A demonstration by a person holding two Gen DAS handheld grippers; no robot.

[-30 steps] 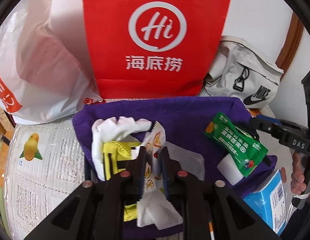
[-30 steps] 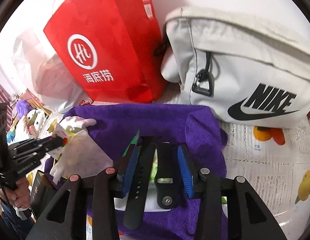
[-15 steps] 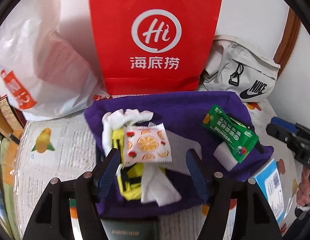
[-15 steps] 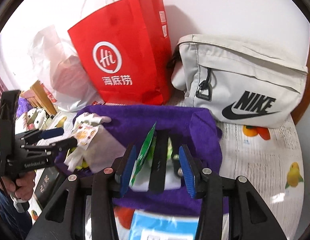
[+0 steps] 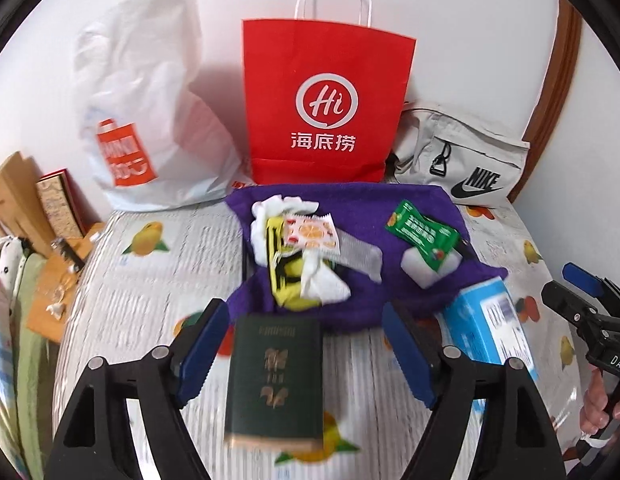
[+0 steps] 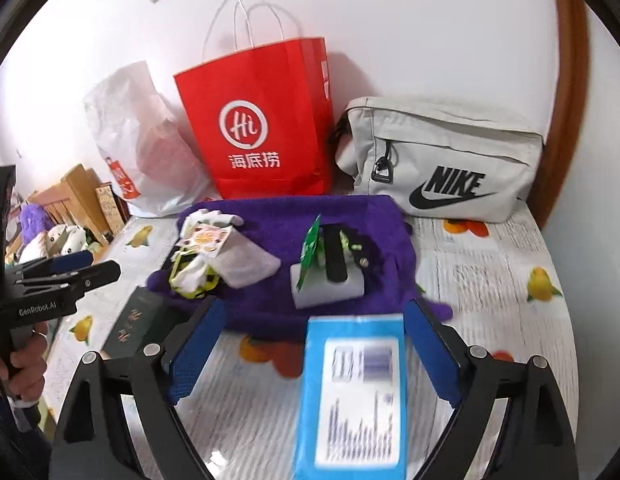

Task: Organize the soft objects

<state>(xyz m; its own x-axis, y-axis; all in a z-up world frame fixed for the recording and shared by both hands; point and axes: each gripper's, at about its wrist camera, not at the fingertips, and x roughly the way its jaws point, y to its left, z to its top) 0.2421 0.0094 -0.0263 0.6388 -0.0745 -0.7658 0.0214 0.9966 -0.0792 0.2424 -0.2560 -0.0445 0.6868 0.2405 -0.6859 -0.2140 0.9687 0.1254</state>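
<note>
A purple towel (image 5: 350, 204) (image 6: 270, 216) lies on the table with soft items on it. An orange-print sachet (image 5: 310, 234) (image 6: 206, 240) rests on white tissues (image 5: 324, 286) and a yellow-black item (image 5: 284, 280). A green sachet (image 5: 420, 234) (image 6: 310, 248) leans on a white pack (image 5: 426, 270) (image 6: 330, 288) beside a black strap (image 6: 334, 256). My left gripper (image 5: 306, 344) hangs in front of the towel, its jaws opening, pads touching nothing. My right gripper (image 6: 314, 352) is also opening and holds nothing.
A dark green booklet (image 5: 276, 376) (image 6: 134, 324) and a blue box (image 6: 350, 392) (image 5: 486, 324) lie on the fruit-print table cover near me. Against the wall stand a red paper bag (image 5: 326, 108), a white plastic bag (image 5: 142, 120) and a grey Nike pouch (image 6: 442, 160).
The left gripper let go of the orange-print sachet and the right let go of the green sachet and black strap. Both opened wide and drew back and up from the towel.
</note>
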